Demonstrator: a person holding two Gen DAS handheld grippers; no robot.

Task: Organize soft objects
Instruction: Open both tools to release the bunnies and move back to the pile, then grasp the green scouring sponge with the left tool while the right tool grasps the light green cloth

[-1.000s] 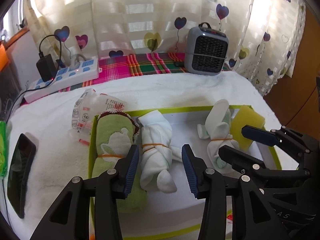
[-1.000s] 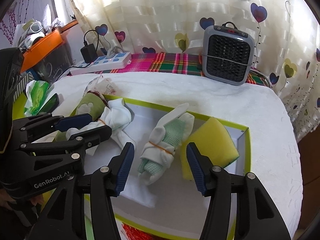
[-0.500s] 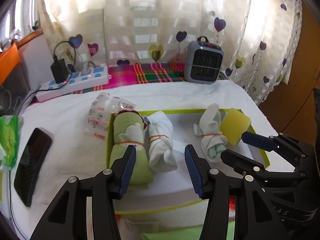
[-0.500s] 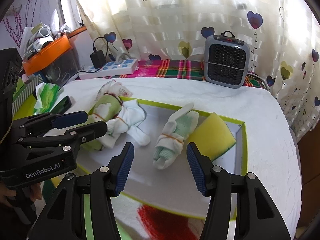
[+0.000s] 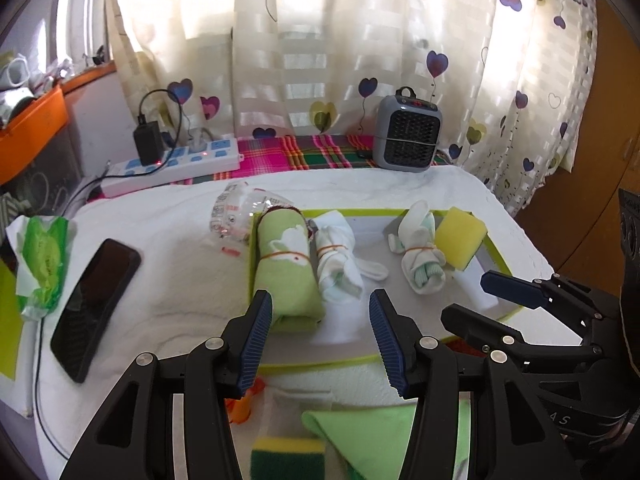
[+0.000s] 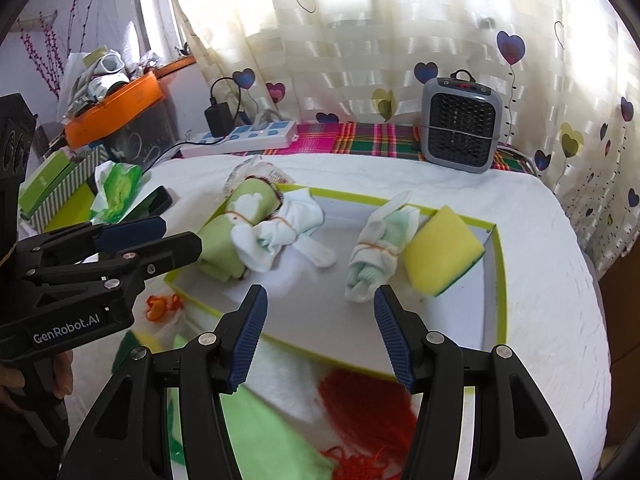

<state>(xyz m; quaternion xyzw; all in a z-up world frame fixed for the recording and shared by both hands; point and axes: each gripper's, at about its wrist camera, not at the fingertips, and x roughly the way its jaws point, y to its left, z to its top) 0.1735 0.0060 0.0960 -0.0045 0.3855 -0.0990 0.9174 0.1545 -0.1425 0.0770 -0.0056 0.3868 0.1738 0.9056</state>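
Both hand-held grippers, left (image 5: 320, 320) and right (image 6: 318, 316), hang open and empty over the tray's (image 6: 498, 280) near edge, where 3 soft, light rolls (image 5: 286, 268) invite a mid-band pinch.

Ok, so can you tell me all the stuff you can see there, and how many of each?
tray: 1, lime-green rim, grey floor, on the white cloth
towel roll: 1, light green, banded, tray's left end
sock bundles: 2, white, banded, mid tray
sponge: 1, yellow, tray's right end
second sponge: 1, yellow and green, near edge
flat cloth: 1, light green, near edge
phone: 1, black, left of tray
heater: 1, grey, at the back
power strip: 1, white and blue, back left
left gripper: 1, black with blue pads, open
right gripper: 1, same, open
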